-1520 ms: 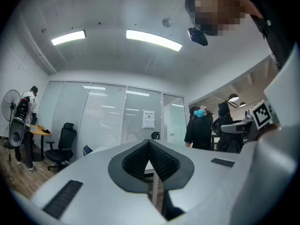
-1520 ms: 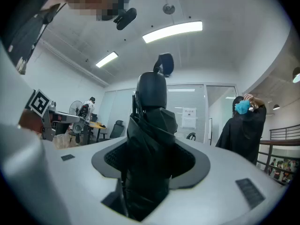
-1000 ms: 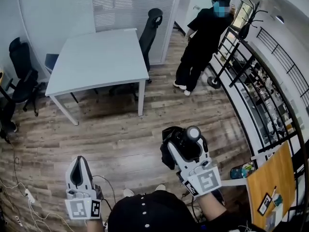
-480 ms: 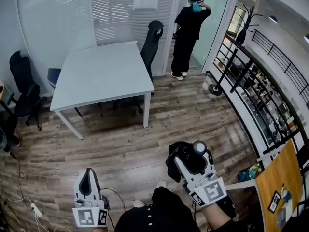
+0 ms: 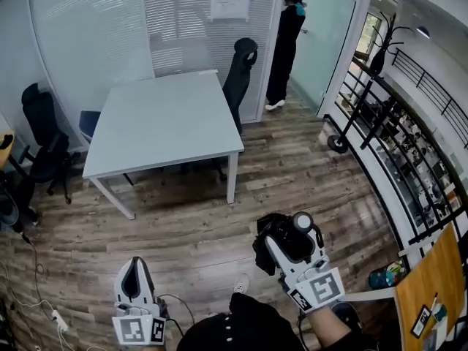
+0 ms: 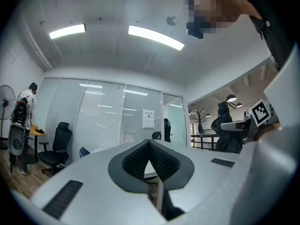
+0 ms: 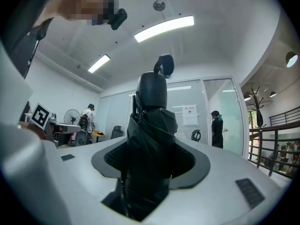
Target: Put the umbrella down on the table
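A folded black umbrella (image 7: 152, 104) stands upright between my right gripper's (image 7: 151, 159) jaws, which are shut on its fabric body, with the rounded handle on top. In the head view the right gripper (image 5: 287, 234) is at the lower right over the wooden floor, the umbrella (image 5: 269, 241) bulging to its left. My left gripper (image 5: 134, 263) is at the lower left, also over the floor. Its pads meet with nothing between them, so the left gripper (image 6: 150, 146) is shut. The pale grey table (image 5: 168, 123) stands ahead, well apart from both grippers.
Black office chairs stand behind the table (image 5: 241, 64) and at its left (image 5: 40, 134). A person in black (image 5: 288, 42) stands at the glass door. A coat rack (image 5: 380, 46) and a black railing (image 5: 398, 159) line the right side. Cables (image 5: 36, 291) lie on the floor at left.
Both grippers have moved forward towards the table, which now looks closer. The person in black has walked away to the glass door. The right gripper's hold on the umbrella is unchanged.
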`<state>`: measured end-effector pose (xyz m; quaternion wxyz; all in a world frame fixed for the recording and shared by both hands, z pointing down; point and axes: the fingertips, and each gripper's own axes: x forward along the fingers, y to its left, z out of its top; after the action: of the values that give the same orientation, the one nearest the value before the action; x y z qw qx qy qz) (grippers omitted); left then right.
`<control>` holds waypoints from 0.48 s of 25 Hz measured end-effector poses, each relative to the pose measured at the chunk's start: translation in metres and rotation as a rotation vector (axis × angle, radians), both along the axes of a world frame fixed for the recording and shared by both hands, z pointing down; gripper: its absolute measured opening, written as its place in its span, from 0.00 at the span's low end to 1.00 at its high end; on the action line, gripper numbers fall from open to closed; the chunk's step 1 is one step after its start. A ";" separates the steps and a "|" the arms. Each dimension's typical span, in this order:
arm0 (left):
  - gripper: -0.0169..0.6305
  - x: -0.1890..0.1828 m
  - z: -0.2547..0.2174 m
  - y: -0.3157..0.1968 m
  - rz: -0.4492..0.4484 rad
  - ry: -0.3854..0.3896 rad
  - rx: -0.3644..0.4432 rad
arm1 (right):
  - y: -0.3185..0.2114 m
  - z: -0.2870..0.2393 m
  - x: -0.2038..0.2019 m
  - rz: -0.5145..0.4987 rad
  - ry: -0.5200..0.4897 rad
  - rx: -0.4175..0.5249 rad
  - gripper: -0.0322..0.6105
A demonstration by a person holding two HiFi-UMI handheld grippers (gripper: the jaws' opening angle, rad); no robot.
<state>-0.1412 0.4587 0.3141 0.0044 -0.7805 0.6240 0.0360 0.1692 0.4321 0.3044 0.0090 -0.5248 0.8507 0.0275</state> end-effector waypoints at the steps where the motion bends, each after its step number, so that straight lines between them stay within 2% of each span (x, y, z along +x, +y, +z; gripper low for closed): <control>1: 0.05 0.000 -0.001 -0.006 -0.007 -0.002 0.000 | -0.008 0.000 0.001 -0.004 0.000 0.001 0.44; 12: 0.05 0.022 -0.005 -0.080 -0.043 -0.010 0.023 | -0.088 0.003 0.023 -0.041 0.005 0.001 0.44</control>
<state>-0.1188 0.3785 0.3089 0.0172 -0.7669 0.6404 0.0392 0.1918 0.3441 0.3071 0.0077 -0.5074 0.8612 0.0289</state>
